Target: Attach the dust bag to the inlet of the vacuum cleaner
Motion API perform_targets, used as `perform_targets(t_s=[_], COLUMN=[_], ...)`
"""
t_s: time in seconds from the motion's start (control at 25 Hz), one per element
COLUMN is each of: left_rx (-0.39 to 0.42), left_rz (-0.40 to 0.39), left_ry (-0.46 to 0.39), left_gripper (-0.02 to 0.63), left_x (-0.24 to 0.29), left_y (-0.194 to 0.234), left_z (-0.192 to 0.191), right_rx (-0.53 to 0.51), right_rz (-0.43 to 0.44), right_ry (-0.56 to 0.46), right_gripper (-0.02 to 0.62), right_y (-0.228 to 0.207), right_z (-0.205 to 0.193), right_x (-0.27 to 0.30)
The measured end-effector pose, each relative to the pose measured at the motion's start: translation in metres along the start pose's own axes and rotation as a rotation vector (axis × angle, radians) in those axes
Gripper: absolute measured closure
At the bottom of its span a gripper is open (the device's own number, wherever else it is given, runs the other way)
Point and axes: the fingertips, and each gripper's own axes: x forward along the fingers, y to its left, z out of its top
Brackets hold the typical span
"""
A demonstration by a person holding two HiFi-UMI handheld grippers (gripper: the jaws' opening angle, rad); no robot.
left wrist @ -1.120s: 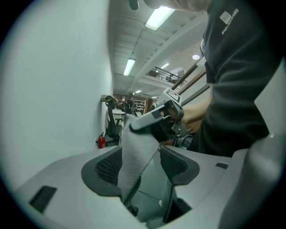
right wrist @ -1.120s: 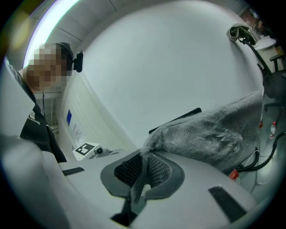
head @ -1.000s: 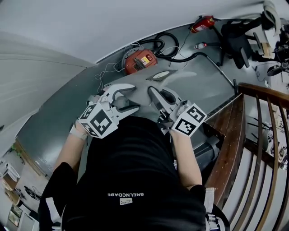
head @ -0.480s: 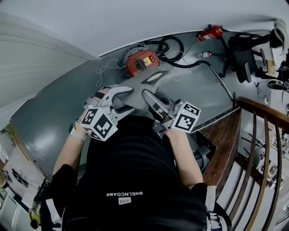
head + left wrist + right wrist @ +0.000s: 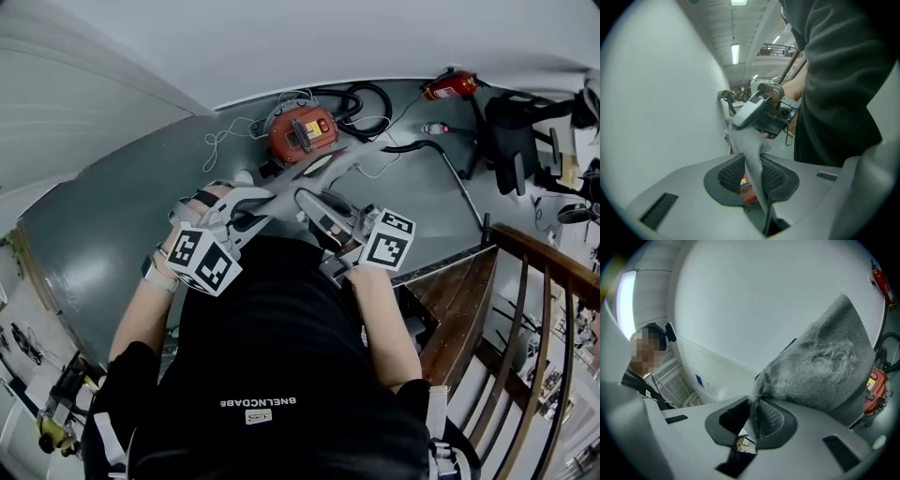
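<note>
Clearly you are handling something light and limp. The dust bag (image 5: 312, 172) is grey non-woven cloth, fuzzy with lint in the right gripper view. It hangs in the air between your two tools, above the grey floor (image 5: 112, 244). It is short of the orange vacuum cleaner (image 5: 291, 142), which sits near the floor's far edge by the white wall (image 5: 187, 56).

Your right gripper (image 5: 754, 416) is clamped tight on one end of the cloth. Your left gripper (image 5: 753, 169) has just been closing. Its jaws stand narrow with a strip of the bag between the pads, pinched at the tips.

Expect the bag to sag, fold and slip rather than hold its shape. I judge the rim round its opening the best place to grip, with the cloth kept taut between both tools.

A yellow label (image 5: 305, 125) on the vacuum is too small to read. The white print on your black top (image 5: 281, 356) shows upside down and can't be read with certainty.
</note>
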Motion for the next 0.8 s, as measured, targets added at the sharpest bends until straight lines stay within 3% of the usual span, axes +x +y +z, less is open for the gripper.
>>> perform_targets(t_s=[0.24, 0.6, 0.72, 0.8], left_rx=[0.027, 0.076, 0.098, 0.106], left_rz=[0.009, 0.0, -0.006, -0.002], left_ry=[0.048, 0.094, 0.111, 0.123], left_gripper=[0.578, 0.583, 0.583, 0.583], left_x=[-0.011, -0.022, -0.025, -0.027], left_y=[0.006, 0.013, 0.012, 0.014], left_z=[-0.013, -0.026, -0.031, -0.033], right_rx=[-0.028, -0.124, -0.223, -0.363], right_rz=[0.042, 0.097, 0.087, 0.037], right_ry=[0.169, 0.374, 0.41, 0.424], right_gripper=[0.541, 0.523, 0.522, 0.523], right_y=[0.002, 0.008, 0.009, 0.007], right_z=[-0.02, -0.046, -0.041, -0.031], right_x=[-0.005, -0.03, -0.046, -0.055])
